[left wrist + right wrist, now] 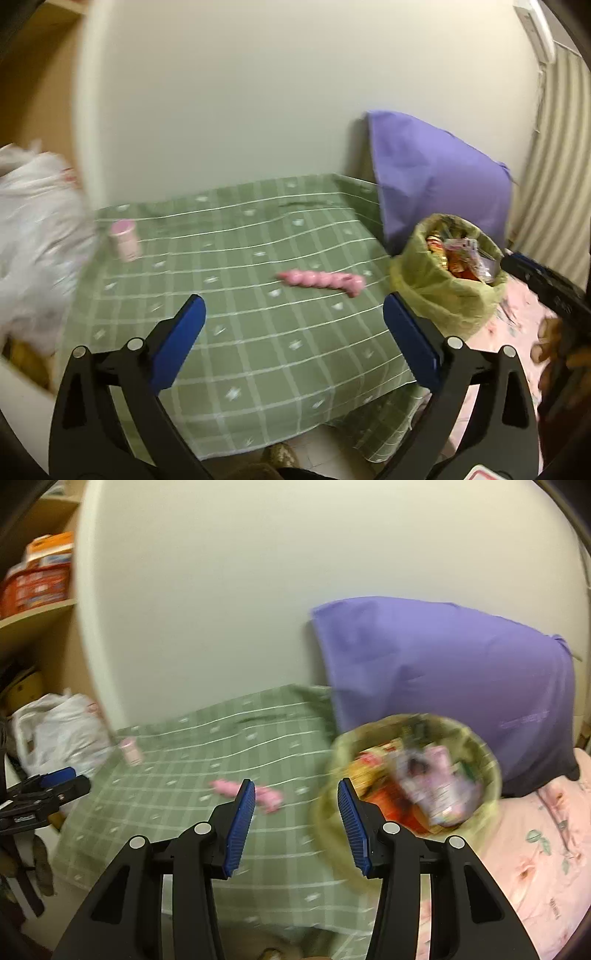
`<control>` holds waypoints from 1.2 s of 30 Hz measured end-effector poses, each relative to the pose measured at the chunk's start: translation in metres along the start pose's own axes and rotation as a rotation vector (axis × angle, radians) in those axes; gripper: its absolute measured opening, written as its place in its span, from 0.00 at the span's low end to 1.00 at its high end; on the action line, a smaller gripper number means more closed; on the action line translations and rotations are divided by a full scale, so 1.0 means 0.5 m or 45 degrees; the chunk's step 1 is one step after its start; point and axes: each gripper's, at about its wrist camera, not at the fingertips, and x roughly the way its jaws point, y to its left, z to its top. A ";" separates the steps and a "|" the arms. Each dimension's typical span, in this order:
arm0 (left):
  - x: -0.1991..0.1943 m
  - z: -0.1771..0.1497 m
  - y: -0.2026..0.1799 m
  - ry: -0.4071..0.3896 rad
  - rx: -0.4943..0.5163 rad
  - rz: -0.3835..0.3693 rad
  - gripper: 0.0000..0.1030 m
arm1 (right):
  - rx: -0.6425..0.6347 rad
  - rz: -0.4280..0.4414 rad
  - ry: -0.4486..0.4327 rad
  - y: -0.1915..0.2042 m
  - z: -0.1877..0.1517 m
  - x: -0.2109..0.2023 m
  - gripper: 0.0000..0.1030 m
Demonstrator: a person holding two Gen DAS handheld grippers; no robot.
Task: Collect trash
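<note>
The left tool (291, 321) is seen nearest its camera with its blue pads (177, 347) spread wide and nothing between them, above a table (258, 350) covered in a green checked cloth. The right tool (296, 814) is likewise released, its jaws parted and empty; its pads are held over the table edge just beside a bin (413, 771). The bin is lined with a yellow-green bag and is filled with coloured wrappers; it is placed at the right end of the table, against a pink flowered bed (535, 867). A purple pillow (443, 672) is propped behind the bin against the pale wall. On the cloth a pink knobbly strip (321, 280) is left lying near the bin but apart from it, and a small pink tub (125, 240) is stood upright far to the left. A white plastic bag (33, 236) is seen past the table's left end. Boxes are stacked on shelves (37, 609) at the left of the right wrist view, where the left tool can also be made out.
</note>
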 end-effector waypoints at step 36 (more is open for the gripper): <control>-0.233 -0.069 -0.013 -0.143 0.054 0.231 0.90 | -0.135 0.170 0.005 0.214 -0.091 -0.129 0.49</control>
